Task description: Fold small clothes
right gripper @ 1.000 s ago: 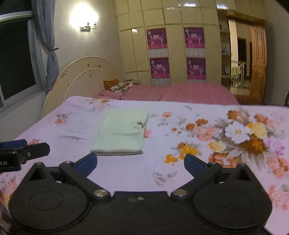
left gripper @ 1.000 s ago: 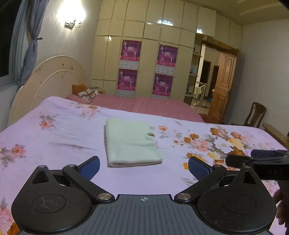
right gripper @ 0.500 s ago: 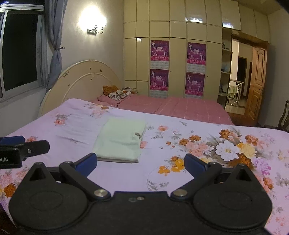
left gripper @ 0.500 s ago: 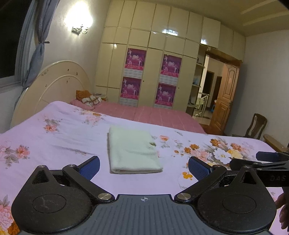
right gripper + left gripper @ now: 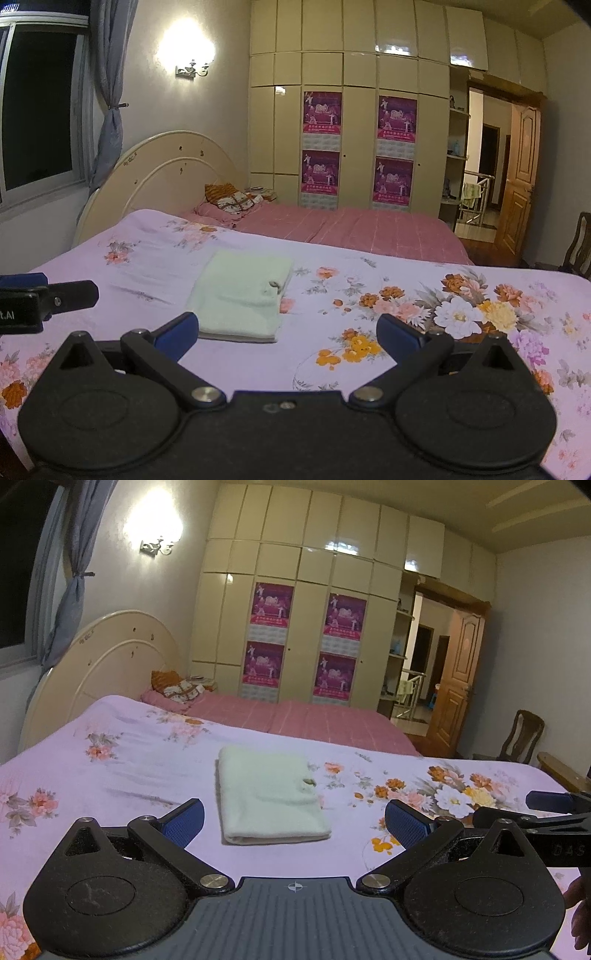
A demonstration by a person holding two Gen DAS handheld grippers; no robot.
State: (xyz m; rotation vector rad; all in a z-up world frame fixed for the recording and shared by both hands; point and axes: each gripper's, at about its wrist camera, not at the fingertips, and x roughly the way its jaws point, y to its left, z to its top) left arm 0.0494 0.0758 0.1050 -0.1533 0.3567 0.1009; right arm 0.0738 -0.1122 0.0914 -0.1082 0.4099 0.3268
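From the left wrist view, the left gripper (image 5: pixel 293 821) had its blue-padded jaws spread wide, with nothing between them. The pale green soft cloth, folded into a neat rectangle (image 5: pixel 267 797), lay flat on the lilac flowered bedsheet (image 5: pixel 122 760), a little way ahead of the jaws and not touching them. A small loop or tag showed at the cloth's right edge. The right gripper (image 5: pixel 546 808) poked in from the right side, held above the sheet, and a bit of a hand (image 5: pixel 578 897) showed under it.

From the right wrist view, the right gripper (image 5: pixel 288 332) was also wide open and held nothing. The folded cloth (image 5: pixel 242 295) sat ahead and to the left, near the left blue pad but apart from it. The left gripper (image 5: pixel 48 299) stuck in from the left edge.

The cloth looked already folded — so the risk was mostly in touching it again. If a pad came in low and bumped the near edge, the layers could slide and the fold could fall open. A pinch on only the top layer could lift it and undo the work. The soft sheet could also bunch up under a pushing pad and drag the cloth crooked.
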